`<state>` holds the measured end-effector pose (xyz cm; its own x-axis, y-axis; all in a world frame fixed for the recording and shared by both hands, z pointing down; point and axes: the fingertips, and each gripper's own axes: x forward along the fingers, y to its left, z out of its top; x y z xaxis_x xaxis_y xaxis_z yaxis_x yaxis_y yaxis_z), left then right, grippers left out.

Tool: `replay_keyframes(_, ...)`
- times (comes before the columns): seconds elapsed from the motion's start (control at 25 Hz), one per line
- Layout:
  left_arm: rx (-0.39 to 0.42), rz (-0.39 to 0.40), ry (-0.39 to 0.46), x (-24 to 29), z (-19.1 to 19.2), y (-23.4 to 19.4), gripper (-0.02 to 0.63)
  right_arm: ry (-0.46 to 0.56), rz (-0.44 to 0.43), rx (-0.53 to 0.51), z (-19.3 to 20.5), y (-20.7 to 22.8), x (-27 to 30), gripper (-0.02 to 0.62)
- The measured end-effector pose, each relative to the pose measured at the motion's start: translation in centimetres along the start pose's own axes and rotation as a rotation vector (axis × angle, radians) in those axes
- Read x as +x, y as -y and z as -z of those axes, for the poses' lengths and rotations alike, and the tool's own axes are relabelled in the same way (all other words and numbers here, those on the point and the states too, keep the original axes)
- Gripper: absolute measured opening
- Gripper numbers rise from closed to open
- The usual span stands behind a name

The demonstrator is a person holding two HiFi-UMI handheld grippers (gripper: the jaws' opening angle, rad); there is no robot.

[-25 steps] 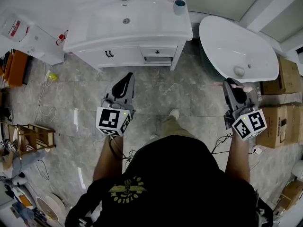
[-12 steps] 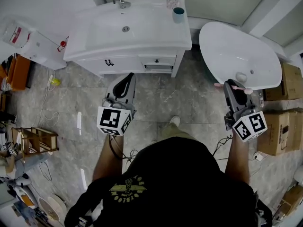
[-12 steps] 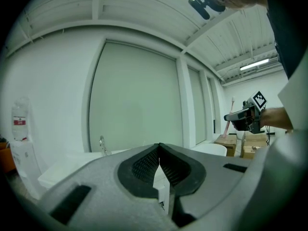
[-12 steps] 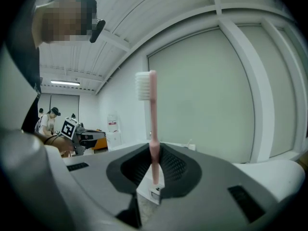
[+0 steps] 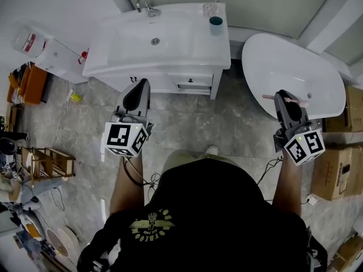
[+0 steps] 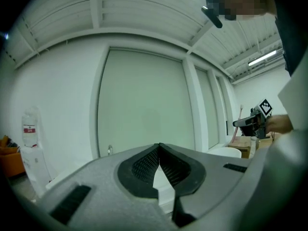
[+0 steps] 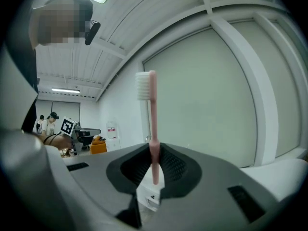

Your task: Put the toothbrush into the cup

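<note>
- The right gripper [image 5: 285,98] pinches a pink toothbrush [image 7: 153,124] low on its handle, with the bristle head up and facing left in the right gripper view.
- From the head view the toothbrush [image 5: 283,100] lies crosswise over the near edge of a white bathtub [image 5: 295,61]. Its middle is covered by the jaws, so only the two ends stick out.
- The left gripper [image 5: 140,84] has its tips pressed together with nothing between them. It is just near of the vanity [image 5: 164,44].
- The teal cup [image 5: 215,25] stands on the vanity's far right corner, well apart from the toothbrush. It is too small to see inside.
- A pale item just far of the cup is too small to identify.
- The person's torso hides the floor at the near side.
</note>
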<state>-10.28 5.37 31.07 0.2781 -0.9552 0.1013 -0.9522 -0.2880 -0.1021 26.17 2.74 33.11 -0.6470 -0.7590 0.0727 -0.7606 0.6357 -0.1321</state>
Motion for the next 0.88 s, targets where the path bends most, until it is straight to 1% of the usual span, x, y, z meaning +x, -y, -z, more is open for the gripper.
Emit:
replay_keyframes(0.2, -0.001, -0.047, -0.018, -0.3, 0.2, -0.7, 0.011, -0.005, -0.033, 0.004, 0.2, 0.3, 0.7, 0.054)
replay_keyframes(0.36, 0.01, -0.047, -0.019, -0.2, 0.2, -0.6, 0.011, 0.0, -0.034, 0.016, 0.4, 0.4, 0.6, 0.054)
replay_keyframes(0.68, 0.0, -0.006, -0.016, 1.5, 1.1, -0.3, 0.011, -0.002, 0.011, 0.026, 1.0, 1.2, 0.2, 0.054)
replay_keyframes(0.88, -0.01, 0.037, -0.026, 3.2, 2.0, 0.8, 0.011, -0.034, 0.03, 0.037, 1.9, 1.6, 0.6, 0.054)
